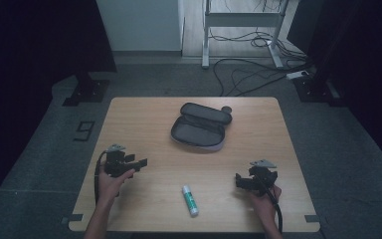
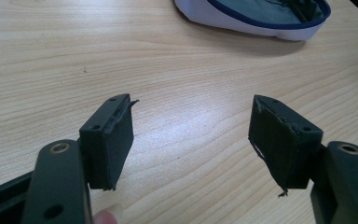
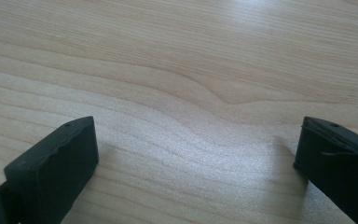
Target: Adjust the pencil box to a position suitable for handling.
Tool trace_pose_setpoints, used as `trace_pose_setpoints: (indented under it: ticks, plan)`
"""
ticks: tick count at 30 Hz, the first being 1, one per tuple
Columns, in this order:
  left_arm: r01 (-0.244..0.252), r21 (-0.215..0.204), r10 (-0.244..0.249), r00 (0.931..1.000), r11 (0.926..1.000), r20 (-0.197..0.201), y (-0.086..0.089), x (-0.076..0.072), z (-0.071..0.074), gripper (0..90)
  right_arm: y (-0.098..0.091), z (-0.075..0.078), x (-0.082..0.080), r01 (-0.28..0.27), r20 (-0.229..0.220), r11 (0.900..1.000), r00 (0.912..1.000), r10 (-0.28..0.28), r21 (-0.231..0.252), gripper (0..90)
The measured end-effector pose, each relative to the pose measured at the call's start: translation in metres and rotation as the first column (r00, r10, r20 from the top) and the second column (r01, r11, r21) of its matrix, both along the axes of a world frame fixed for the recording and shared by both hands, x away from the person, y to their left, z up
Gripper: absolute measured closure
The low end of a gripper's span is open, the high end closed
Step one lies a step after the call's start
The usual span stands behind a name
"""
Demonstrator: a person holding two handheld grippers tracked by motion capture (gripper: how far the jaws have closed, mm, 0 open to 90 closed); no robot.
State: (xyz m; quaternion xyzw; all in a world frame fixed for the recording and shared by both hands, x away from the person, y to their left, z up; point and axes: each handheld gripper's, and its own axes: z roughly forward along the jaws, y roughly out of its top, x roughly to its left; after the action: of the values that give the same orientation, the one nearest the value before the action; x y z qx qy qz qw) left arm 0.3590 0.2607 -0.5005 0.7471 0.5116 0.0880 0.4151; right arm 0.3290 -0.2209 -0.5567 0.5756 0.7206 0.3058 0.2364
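While the person's left hand [image 1: 110,183] rests near the left edge of the wooden worktop [image 1: 144,114], it holds the left gripper [image 1: 140,163] pointing toward the middle of the surface, and the left gripper view shows its two black jaws standing wide apart with bare wood between them and nothing touching the worn pads [image 2: 116,144]. Ahead of those jaws, at the top of that view, lies part of a pencil case [image 2: 254,16] with a white shell, blue piping and grey lining. From the high view the same pencil case [image 1: 200,126] sits open on the far middle of the worktop, its lid folded back, well apart from both grippers. Nearer the person, close to the front edge and roughly between the two hands, a glue stick [image 1: 190,199] lies flat on its side, white with a green band, angled slightly so that its cap end points away from the person; neither gripper touches it. Farther right, the right hand [image 1: 266,199] holds the right gripper [image 1: 238,180] low over the worktop with its tip turned toward the middle, a cable trailing back along the forearm. Its own view shows the jaws spread wide, one at each lower corner, with plain wood grain between them and nothing held.
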Motion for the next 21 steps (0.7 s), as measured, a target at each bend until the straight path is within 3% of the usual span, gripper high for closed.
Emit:
trace_pose_setpoints:
  ticks: [10,21]
  plan:
    - [-0.007,0.033,0.007,1.0000,0.9994,0.006,-0.002,0.001,-0.002,30.6,0.000,0.000,-0.006,0.023,0.001,0.9997,0.9997,-0.023,0.001,0.0]
    - [0.008,0.060,-0.007,0.9996,0.9982,-0.028,-0.009,0.006,-0.014,30.4,-0.002,0.000,-0.009,0.031,0.001,0.9995,0.9995,-0.031,0.000,0.0]
